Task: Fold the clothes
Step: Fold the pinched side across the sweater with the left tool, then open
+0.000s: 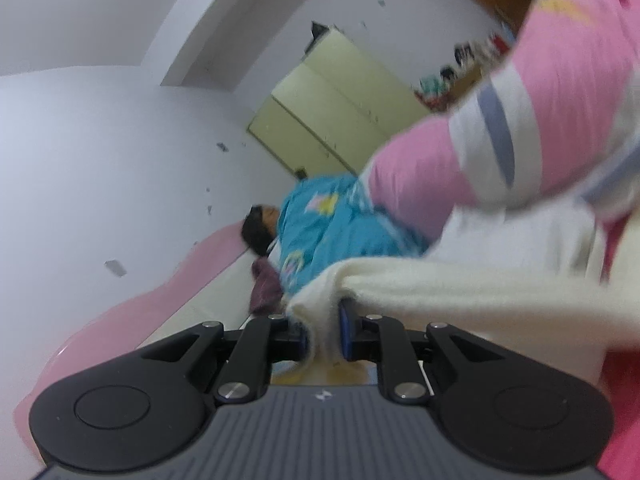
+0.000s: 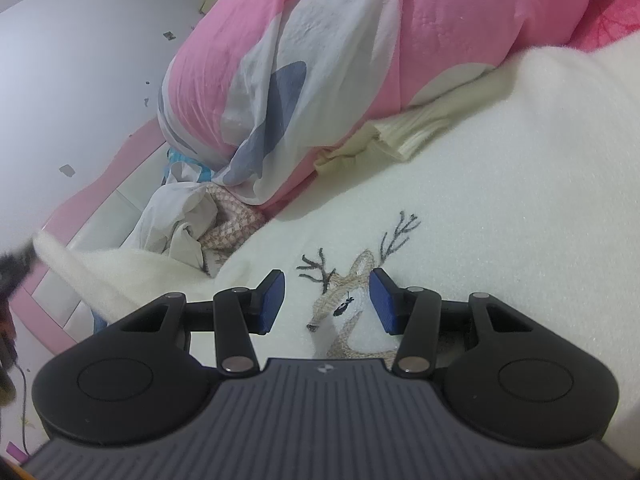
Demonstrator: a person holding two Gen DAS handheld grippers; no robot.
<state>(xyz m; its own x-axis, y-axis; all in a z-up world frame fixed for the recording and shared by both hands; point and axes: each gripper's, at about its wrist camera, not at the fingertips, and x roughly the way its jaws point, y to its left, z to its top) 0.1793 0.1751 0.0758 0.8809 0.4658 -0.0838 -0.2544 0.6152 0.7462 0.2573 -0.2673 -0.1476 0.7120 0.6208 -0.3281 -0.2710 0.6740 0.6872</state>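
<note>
My left gripper [image 1: 323,330] has its fingers pinching a fold of the cream sweater [image 1: 460,296], the knit bunched between the blue pads [image 1: 345,336] and stretching away to the right of that view, which is blurred. Beyond it I see a person in a blue patterned top [image 1: 328,228] lying on the bed, with a pale green wardrobe [image 1: 332,96] against the white wall.

My right gripper [image 2: 327,301] hangs over the sweater [image 2: 500,208] with its fingers spread apart, nothing between them. Below them is the embroidered deer [image 2: 344,300] on the sweater's front. The sweater lies spread across the bed, one sleeve [image 2: 120,272] lifted toward the pink bed frame [image 2: 100,184] at the left. A pink quilt [image 2: 360,52] is heaped along the sweater's far edge, resting on its ribbed hem [image 2: 400,140].
</note>
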